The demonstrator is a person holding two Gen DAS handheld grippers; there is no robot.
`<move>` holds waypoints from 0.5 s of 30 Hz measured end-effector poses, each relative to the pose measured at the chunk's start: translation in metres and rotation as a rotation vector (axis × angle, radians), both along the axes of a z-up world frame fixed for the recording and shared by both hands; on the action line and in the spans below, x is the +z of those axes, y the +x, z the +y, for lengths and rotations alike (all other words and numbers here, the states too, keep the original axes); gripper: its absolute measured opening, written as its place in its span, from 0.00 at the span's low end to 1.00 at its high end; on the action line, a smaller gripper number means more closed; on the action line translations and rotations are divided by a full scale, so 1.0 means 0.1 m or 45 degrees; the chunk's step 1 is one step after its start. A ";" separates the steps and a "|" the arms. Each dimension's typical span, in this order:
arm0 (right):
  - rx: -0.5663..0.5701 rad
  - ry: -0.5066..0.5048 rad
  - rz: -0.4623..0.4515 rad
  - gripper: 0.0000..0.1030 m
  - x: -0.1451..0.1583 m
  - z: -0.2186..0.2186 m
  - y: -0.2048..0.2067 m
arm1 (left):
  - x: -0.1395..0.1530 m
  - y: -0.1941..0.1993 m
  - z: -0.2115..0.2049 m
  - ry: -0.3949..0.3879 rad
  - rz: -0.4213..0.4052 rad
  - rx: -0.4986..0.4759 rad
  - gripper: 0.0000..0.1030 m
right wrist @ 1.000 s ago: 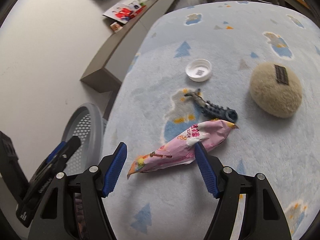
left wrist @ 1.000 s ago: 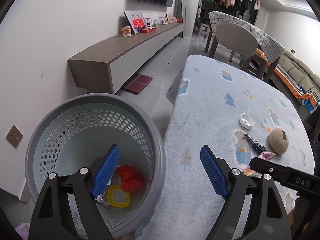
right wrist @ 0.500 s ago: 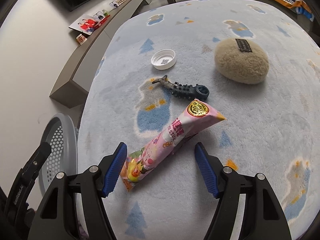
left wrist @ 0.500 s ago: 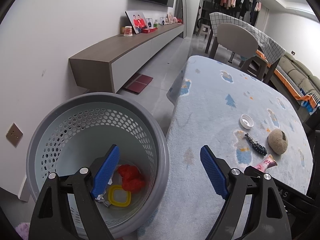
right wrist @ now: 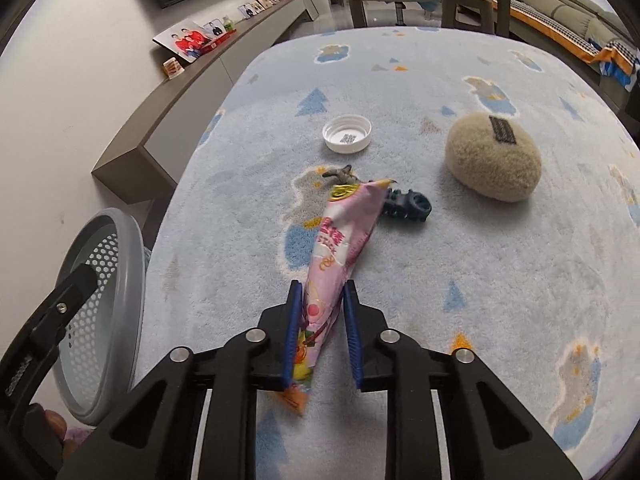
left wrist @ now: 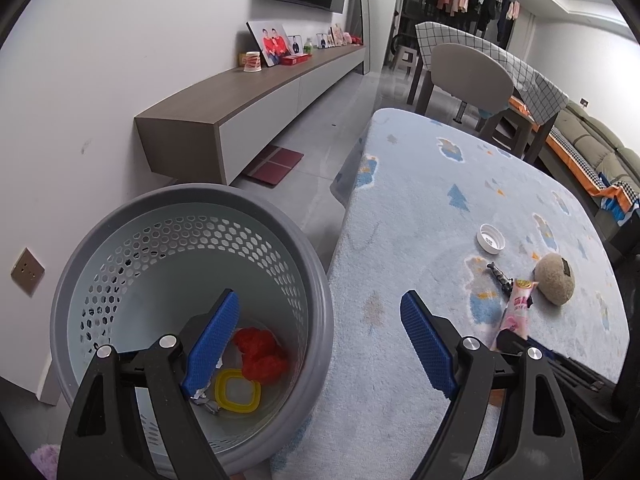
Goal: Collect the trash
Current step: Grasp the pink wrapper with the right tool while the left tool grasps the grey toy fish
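- Hovering over the grey basket [left wrist: 316,280], left gripper [left wrist: 320,320] with fingers spread wide, holding nothing.
- Clamped on the pink snack wrapper [right wrist: 340,248], right gripper [right wrist: 319,304], above the blue rug [right wrist: 500,280].
- Lying beyond: white cap [right wrist: 347,134], beige plush [right wrist: 493,164].
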State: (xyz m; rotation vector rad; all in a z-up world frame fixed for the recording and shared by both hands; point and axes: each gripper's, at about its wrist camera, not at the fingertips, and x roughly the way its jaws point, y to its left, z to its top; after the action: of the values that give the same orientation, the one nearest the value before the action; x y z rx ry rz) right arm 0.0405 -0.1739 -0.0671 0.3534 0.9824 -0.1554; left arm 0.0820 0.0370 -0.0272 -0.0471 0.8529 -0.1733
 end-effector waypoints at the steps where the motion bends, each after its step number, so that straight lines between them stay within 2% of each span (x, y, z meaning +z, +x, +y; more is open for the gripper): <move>1: 0.009 -0.001 -0.016 0.19 0.04 -0.03 -0.04 | 0.00 -0.01 -0.02 0.002 -0.001 -0.008 0.79; 6: 0.032 -0.023 -0.057 0.19 0.23 -0.27 -0.31 | -0.02 -0.07 -0.20 0.022 -0.006 -0.066 0.79; 15: -0.023 -0.065 -0.032 0.19 0.40 -0.95 -0.79 | -0.05 -0.19 -0.75 0.098 -0.017 -0.205 0.79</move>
State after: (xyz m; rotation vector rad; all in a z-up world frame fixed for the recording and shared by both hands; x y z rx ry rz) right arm -0.0384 -0.2692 -0.0271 0.3165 0.9491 -0.1919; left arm 0.0633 -0.0382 -0.0325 0.0951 0.8497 -0.2914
